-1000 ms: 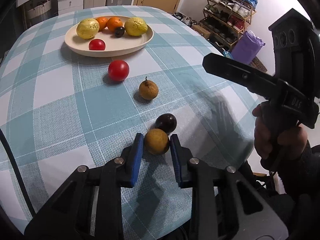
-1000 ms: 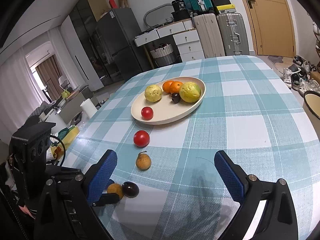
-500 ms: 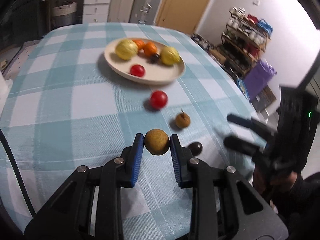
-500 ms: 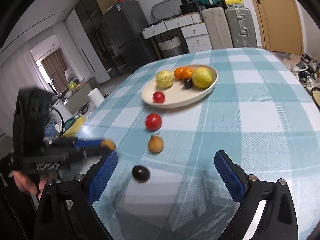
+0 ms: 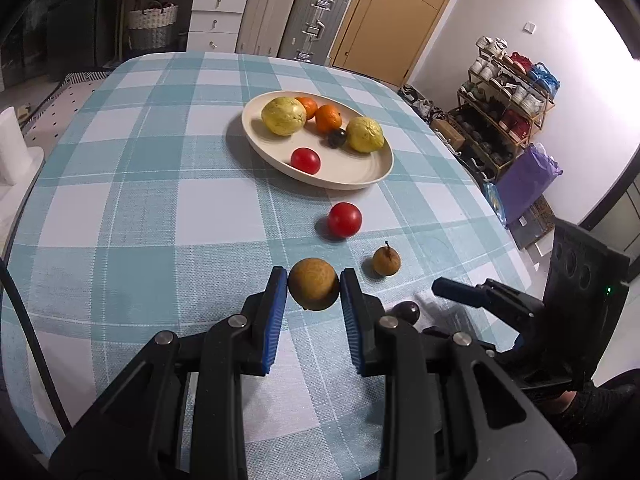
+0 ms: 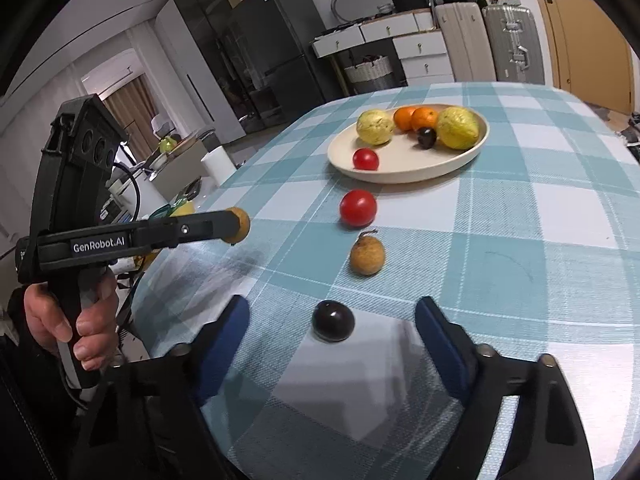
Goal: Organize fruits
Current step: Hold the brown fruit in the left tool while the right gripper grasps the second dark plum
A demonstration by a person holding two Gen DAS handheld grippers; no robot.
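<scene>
dark plum [image 5: 406, 312] half hidden behind fingers [image 5: 352, 320]

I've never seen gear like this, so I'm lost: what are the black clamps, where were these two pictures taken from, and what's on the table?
There is no robot here. A person holds a hand-squeezed clamp in each hand, and each carries a camera looking along its fingers.

The left tool is shut on a brown fruit, lifted off the checked table.

The right tool has just been closing; a dark plum sits between its fingers, not yet pinched.

Also loose: a tomato and a small pear. The plate holds more fruit.
</scene>
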